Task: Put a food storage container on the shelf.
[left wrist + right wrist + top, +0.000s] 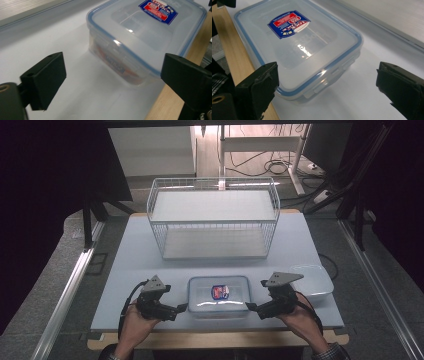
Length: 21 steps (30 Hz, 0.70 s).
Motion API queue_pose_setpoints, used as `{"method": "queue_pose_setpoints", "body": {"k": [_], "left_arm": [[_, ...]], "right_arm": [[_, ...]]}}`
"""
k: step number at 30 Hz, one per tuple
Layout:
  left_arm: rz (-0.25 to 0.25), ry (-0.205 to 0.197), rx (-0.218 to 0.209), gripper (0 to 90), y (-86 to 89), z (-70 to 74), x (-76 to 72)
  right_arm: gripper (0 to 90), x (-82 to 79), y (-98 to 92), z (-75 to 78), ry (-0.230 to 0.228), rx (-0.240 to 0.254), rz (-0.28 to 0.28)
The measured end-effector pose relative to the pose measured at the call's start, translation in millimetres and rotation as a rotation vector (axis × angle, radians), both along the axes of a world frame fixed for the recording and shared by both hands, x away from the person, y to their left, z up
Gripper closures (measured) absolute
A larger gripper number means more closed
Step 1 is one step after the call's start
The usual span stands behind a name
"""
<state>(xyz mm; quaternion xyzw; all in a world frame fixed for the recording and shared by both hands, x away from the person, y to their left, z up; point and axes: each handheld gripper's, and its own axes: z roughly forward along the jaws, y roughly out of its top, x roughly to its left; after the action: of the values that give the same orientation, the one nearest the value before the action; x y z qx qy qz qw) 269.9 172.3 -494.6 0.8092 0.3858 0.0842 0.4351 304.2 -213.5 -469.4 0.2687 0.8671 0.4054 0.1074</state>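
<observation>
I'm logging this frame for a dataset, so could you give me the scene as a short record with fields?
setting: pale table, person seated at the near edge
main item: clear lidded container with a blue seal and a red and blue label, lid on
left tool: open, just left of the container, not touching
right tool: open, just right of the container, not touching
behind: white wire basket, looks empty
right side: shallow clear tray, apart from the container
</observation>
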Motion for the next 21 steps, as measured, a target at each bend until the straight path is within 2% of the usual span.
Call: {"method": "queue_pose_setpoints", "body": {"k": [2,3,4,6,9,10,11,13,15,17,18,19,20,21], "left_arm": [[-0.004,0.007,-0.016,5.1,-0.7,0.6,2.3],[-0.012,0.020,-0.035,5.0,-1.1,1.1,5.1],[-0.018,0.031,-0.053,5.0,-1.7,1.5,8.1],[-0.034,0.068,-0.094,5.2,-4.3,1.6,16.6],[-0.053,0.123,-0.124,5.4,-8.0,-3.2,24.3],[-0.053,0.123,-0.124,5.6,-8.0,-3.2,24.3],[-0.067,0.147,-0.126,5.7,-11.2,-7.4,28.3],[-0.083,0.173,-0.129,5.7,-14.8,-11.3,32.6],[-0.106,0.202,-0.135,5.4,-18.8,-15.6,37.1],[-0.134,0.237,-0.141,3.5,-23.3,-20.6,40.8],[-0.134,0.237,-0.141,3.3,-23.3,-20.6,40.8],[-0.148,0.255,-0.162,3.3,-24.7,-23.2,42.1],[-0.165,0.294,-0.177,0.3,-27.5,-28.2,43.3],[-0.164,0.305,-0.188,0.0,-26.8,-29.2,43.1]], "right_arm": [[1.6,0.5,1.4,0.6,0.008,-0.008,0.001],[2.1,2.5,2.9,2.2,0.048,0.004,0.006],[2.1,2.5,2.9,2.2,0.048,0.004,0.006],[4.6,6.5,6.3,3.5,0.095,0.006,0.010],[7.7,12.4,10.2,0.9,0.156,0.010,0.005],[7.7,12.4,10.2,0.9,0.156,0.010,0.005],[8.4,17.2,12.3,-2.9,0.194,0.017,-0.005],[8.5,23.0,12.8,-7.5,0.229,0.027,-0.008],[7.7,29.1,13.3,-13.4,0.286,0.039,-0.011],[8.1,34.2,14.0,-19.4,0.359,0.080,0.003],[8.1,34.2,14.0,-19.4,0.359,0.080,0.003],[8.6,37.6,14.5,-23.4,0.409,0.103,0.008],[8.8,38.9,14.7,-24.9,0.437,0.112,0.012],[8.8,40.2,14.8,-26.6,0.462,0.119,0.012]]}}
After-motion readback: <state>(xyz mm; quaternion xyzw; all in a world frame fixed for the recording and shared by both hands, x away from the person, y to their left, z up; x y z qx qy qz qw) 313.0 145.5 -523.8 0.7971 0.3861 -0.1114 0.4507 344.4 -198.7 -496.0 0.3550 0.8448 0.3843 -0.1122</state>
